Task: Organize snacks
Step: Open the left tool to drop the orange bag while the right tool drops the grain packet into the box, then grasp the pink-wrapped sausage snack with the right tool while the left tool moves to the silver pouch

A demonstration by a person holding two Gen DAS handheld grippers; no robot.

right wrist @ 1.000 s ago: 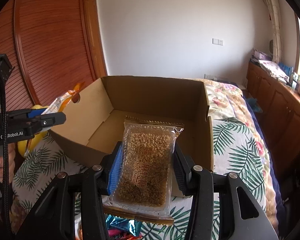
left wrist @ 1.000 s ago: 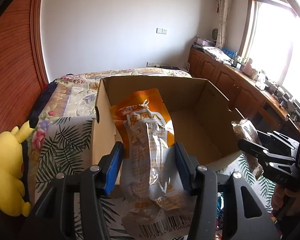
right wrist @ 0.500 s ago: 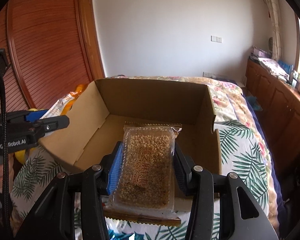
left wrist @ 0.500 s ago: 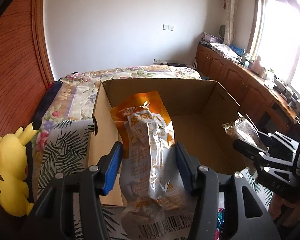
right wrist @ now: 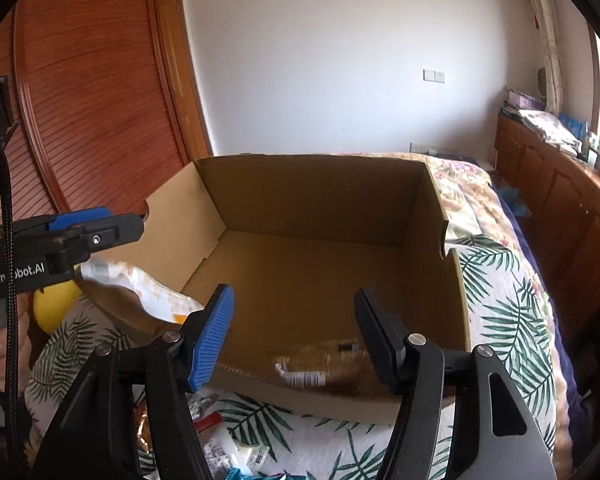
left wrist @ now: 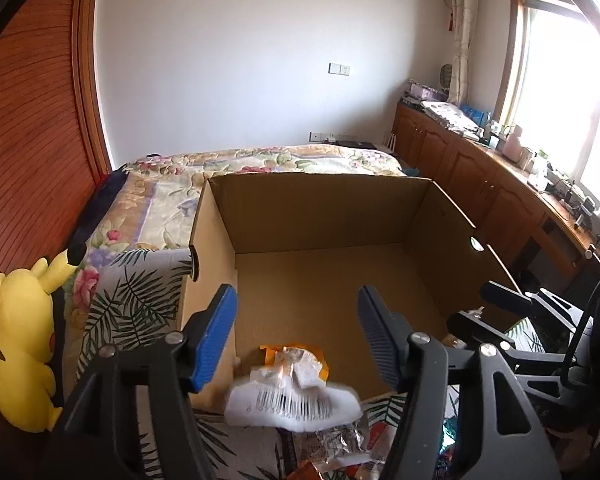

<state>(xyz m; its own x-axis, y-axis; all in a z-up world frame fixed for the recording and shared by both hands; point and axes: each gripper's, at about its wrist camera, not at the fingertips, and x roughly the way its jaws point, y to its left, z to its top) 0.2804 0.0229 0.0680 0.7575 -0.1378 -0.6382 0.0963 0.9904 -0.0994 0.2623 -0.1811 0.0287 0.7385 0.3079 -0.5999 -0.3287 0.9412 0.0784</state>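
The orange snack bag (left wrist: 294,384) is dropping over the near wall of the box (left wrist: 320,208), blurred, its barcode end toward you and its orange end just inside, below your left gripper (left wrist: 296,332). That gripper's jaws are opening and nothing is pressing on the blue pads (left wrist: 216,340); the bag is lying free beneath the gap between them. From the right wrist view the same bag is showing as a pale streak draped across the box's near left corner.

The grain bar pack (right wrist: 320,366) is lying blurred on the box floor against the near wall, just below your right gripper (right wrist: 294,328). Those jaws are opening too, and the pack is clear of both pads.

Both grippers are hovering side by side over the near edge of the box, pointing down into it. The rest of the box floor is bare cardboard.

The box is sitting on a leaf-print bedspread (right wrist: 504,320). More snack wrappers (right wrist: 224,448) are lying on the cloth in front of the box, beneath the grippers. A yellow plush toy (left wrist: 18,344) is lying at the left edge of the bed, against the wooden wardrobe doors (left wrist: 32,120).
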